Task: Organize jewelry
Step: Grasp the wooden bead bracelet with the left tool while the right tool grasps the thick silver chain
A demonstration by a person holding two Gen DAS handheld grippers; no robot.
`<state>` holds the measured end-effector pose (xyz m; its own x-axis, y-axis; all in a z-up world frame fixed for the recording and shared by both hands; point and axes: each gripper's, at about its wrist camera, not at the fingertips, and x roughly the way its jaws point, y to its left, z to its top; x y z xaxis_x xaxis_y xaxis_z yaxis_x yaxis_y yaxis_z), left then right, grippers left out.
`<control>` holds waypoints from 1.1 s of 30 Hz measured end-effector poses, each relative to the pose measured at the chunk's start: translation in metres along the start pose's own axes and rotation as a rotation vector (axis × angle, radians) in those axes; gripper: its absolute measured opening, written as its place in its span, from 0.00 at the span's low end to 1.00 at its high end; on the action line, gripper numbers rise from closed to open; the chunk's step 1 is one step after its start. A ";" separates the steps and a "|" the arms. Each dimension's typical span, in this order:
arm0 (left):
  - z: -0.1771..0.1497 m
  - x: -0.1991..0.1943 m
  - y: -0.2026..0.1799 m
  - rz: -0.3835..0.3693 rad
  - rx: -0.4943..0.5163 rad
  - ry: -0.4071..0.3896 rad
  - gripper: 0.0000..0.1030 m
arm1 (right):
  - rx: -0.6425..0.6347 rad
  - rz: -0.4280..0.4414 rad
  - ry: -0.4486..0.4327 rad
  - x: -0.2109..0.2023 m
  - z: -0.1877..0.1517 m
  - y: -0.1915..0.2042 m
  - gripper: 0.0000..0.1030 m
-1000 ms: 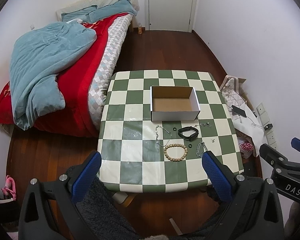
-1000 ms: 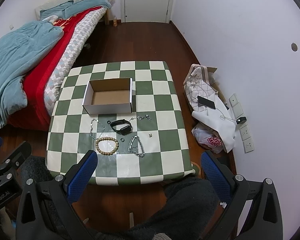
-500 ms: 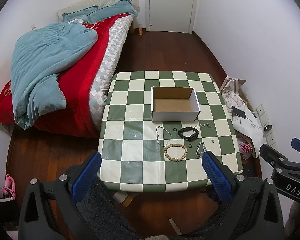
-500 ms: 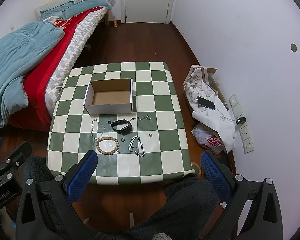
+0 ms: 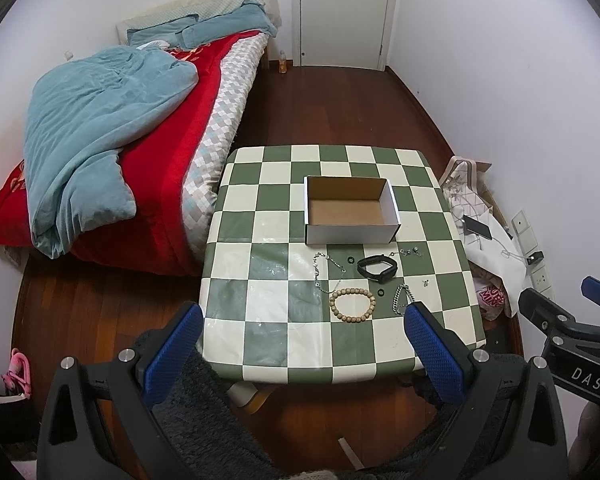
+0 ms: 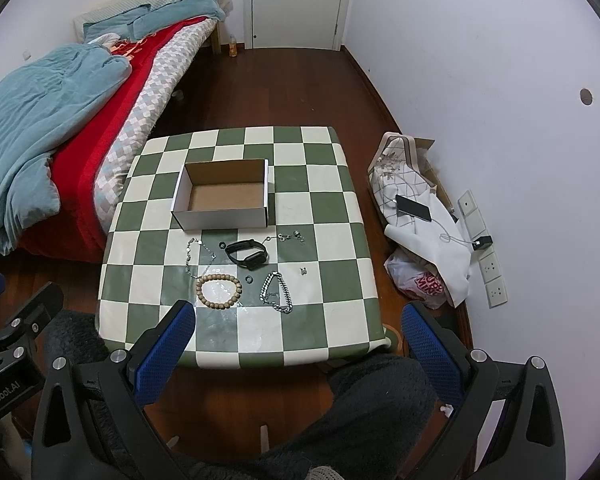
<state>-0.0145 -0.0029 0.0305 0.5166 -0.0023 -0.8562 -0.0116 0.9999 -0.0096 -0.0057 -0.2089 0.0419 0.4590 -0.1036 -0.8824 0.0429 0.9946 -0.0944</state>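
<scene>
Both units are held short of the checkered desk (image 5: 260,320). The left hand-held gripper (image 5: 300,350) and the right hand-held gripper (image 6: 298,344) each stand with fingers wide apart, holding nothing. Open cardboard box (image 6: 224,200) sits mid-desk. At its 6 o'clock lie a black watch band (image 6: 247,254), a wooden bead bracelet (image 6: 219,290) and a silver chain bracelet (image 6: 277,293).

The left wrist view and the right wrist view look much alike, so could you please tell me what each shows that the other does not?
Only the left wrist view shows the pink item on the floor and the right claw. Only the right wrist view shows the round wall hole and the left claw. Both share the checkered table, empty box, bead bracelet, black band, and bed.
</scene>
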 end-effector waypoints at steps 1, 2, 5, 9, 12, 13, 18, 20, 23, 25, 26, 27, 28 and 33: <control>0.000 0.000 0.000 -0.001 -0.001 0.000 1.00 | 0.000 -0.002 -0.001 -0.002 -0.001 0.005 1.00; 0.000 0.000 0.000 -0.001 0.001 0.001 1.00 | 0.001 -0.001 -0.002 -0.003 -0.002 0.007 1.00; 0.001 0.002 0.000 0.027 0.015 -0.025 1.00 | 0.010 0.001 -0.010 -0.002 -0.002 0.008 1.00; 0.007 0.025 0.003 0.107 0.032 -0.054 1.00 | 0.069 0.027 -0.032 0.019 0.004 -0.004 1.00; 0.011 0.056 0.005 0.163 0.049 -0.050 1.00 | 0.116 0.020 0.005 0.057 0.006 -0.016 1.00; 0.011 0.067 0.005 0.182 0.058 -0.047 1.00 | 0.128 0.021 0.017 0.071 0.006 -0.019 1.00; 0.007 0.134 0.003 0.248 0.089 0.029 1.00 | 0.179 0.013 0.130 0.157 -0.002 -0.028 0.96; 0.003 0.160 -0.001 0.258 0.104 0.070 1.00 | 0.190 0.014 0.189 0.194 -0.008 -0.027 0.85; -0.005 0.197 -0.008 0.266 0.122 0.131 1.00 | 0.206 0.013 0.262 0.242 -0.024 -0.027 0.74; -0.010 0.221 -0.012 0.265 0.128 0.180 1.00 | 0.207 0.005 0.298 0.268 -0.031 -0.023 0.70; -0.014 0.232 -0.014 0.267 0.133 0.203 1.00 | 0.206 0.003 0.313 0.279 -0.035 -0.021 0.68; -0.017 0.243 -0.017 0.269 0.138 0.226 1.00 | 0.206 0.006 0.331 0.290 -0.039 -0.018 0.66; -0.021 0.253 -0.019 0.266 0.141 0.246 1.00 | 0.207 0.005 0.342 0.297 -0.043 -0.016 0.64; -0.034 0.284 -0.030 0.223 0.143 0.321 0.99 | 0.196 0.009 0.390 0.322 -0.057 -0.005 0.55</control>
<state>0.1034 -0.0343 -0.2303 0.2214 0.2327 -0.9470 0.0376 0.9684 0.2467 0.0914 -0.2475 -0.2676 0.0920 -0.0520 -0.9944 0.2254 0.9738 -0.0301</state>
